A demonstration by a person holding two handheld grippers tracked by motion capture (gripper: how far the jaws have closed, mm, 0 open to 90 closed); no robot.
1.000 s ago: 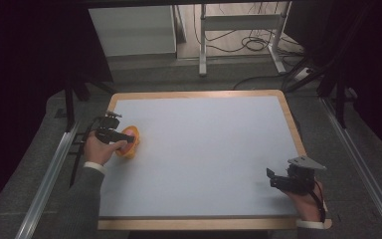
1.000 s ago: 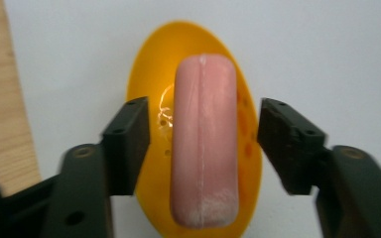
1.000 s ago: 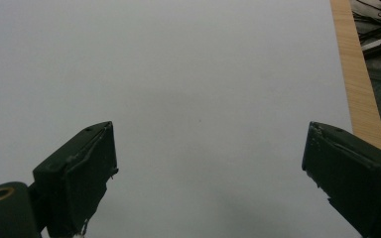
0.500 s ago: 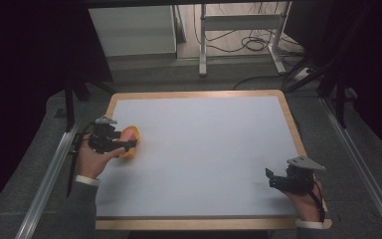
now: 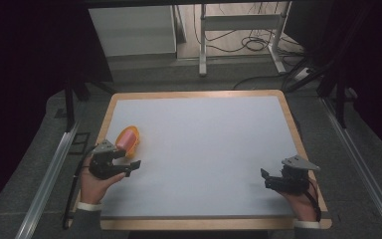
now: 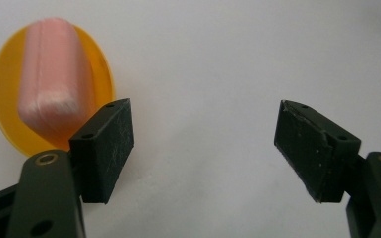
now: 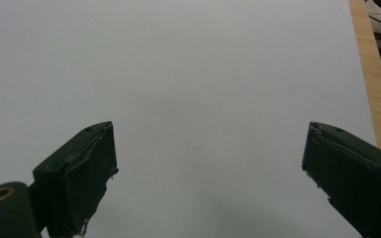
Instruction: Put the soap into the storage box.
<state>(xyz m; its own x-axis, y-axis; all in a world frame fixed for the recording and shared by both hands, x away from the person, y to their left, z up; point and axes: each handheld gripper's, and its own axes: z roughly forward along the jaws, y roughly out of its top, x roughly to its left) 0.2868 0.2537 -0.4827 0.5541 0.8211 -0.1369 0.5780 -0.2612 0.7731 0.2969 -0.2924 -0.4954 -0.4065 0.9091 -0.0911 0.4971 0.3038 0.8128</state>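
Worktop: pale grey-white surface w/ light wood rim, centre of the high view.

Left hand-held gripper, lower left of the high view, held in a hand w/ a dark sleeve and white cuff coming in from the bottom edge. Jaws spread wide, nothing between them, pointing toward frame right. Grey three-cornered plate on top.

Just beyond it, toward upper left: a small orange dish near the worktop's left rim, carrying a pink block. In the left gripper view, dish sits at upper left of frame w/ the pink block lying lengthwise on it (rounded edges, slightly blurred). Block and dish lie beside and past the left-hand jaw, outside the gap; that jaw covers the dish's lower right edge in frame. Whether jaw touches dish: can't tell. Bare worktop between the two black pads.

Right hand-held gripper, lower right of the high view, in a hand w/ a dark strap round the wrist. Jaws also wide apart, holding nothing, aimed toward frame left. In the right gripper view, plain worktop between the pads; wood rim runs down the right edge of frame.

Grippers well apart, at opposite sides of the worktop.

Beyond the worktop at top of the high view: dark floor, metal frame legs, loose cables.
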